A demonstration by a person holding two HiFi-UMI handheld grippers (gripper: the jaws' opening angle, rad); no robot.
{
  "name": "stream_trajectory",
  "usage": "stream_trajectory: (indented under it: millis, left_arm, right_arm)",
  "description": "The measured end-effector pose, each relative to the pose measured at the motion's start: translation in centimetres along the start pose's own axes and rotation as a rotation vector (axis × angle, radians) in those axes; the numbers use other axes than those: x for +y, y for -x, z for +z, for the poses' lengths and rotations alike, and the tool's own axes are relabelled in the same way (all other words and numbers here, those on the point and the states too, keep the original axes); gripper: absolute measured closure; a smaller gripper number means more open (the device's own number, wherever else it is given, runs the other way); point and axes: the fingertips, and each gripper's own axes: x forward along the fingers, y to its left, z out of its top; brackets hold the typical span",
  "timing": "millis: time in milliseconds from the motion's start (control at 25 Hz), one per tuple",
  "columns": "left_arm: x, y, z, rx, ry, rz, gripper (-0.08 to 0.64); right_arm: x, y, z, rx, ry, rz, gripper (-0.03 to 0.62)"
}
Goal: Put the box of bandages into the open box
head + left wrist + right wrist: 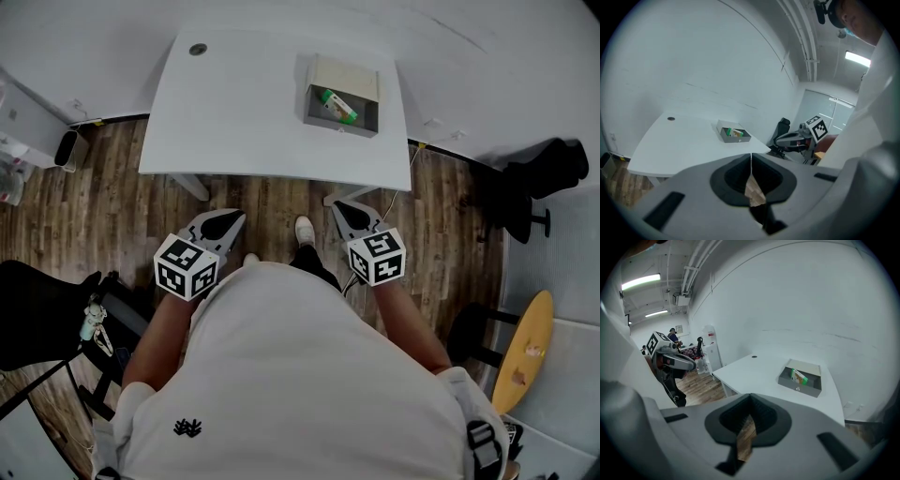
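Toward the far right corner of the table [234, 112], the bandage box [336, 105] lay inside the open box [343, 75], so the task looked done. The left gripper [225, 219] and right gripper [349, 212] hung well back from the table's near edge, jaws pressed together on nothing. The bandage box looked like light, stiff cardboard that would dent easily. A gentle pinch across its long flat sides would probably suit it.

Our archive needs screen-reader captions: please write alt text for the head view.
A green-and-white bandage box lies inside an open grey box on a white table. The person stands back from it on a wood floor, holding the left tool and right tool low, both shut and empty.
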Motion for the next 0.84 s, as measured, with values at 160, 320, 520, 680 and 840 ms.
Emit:
stream_trajectory:
  millis: [160, 320, 520, 680, 840]
  left_arm:
    - [0.0, 0.2, -0.4, 0.005, 0.004, 0.006, 0.548]
    - [0.2, 0.4, -0.7, 0.011, 0.014, 0.014, 0.548]
    - [0.6, 0.1, -1.0, 0.025, 0.031, 0.027, 0.548]
    - [1.0, -0.7, -0.5, 0.024, 0.040, 0.043, 0.548]
    - [1.3, -2.1, 0.9, 0.013, 0.033, 0.049, 0.548]
  right_arm:
    - [0.0, 0.0, -0.2, -0.002, -0.002, 0.002, 0.586]
    - [-0.3, -0.3, -0.3, 0.002, -0.006, 0.003, 0.586]
    - [-1.1, -0.9, -0.1, 0.006, -0.009, 0.008, 0.586]
    - [-2.0, -1.5, 0.3, 0.012, 0.000, 0.024, 0.586]
    - [-3.9, -2.4, 0.9, 0.014, 0.012, 0.030, 0.586]
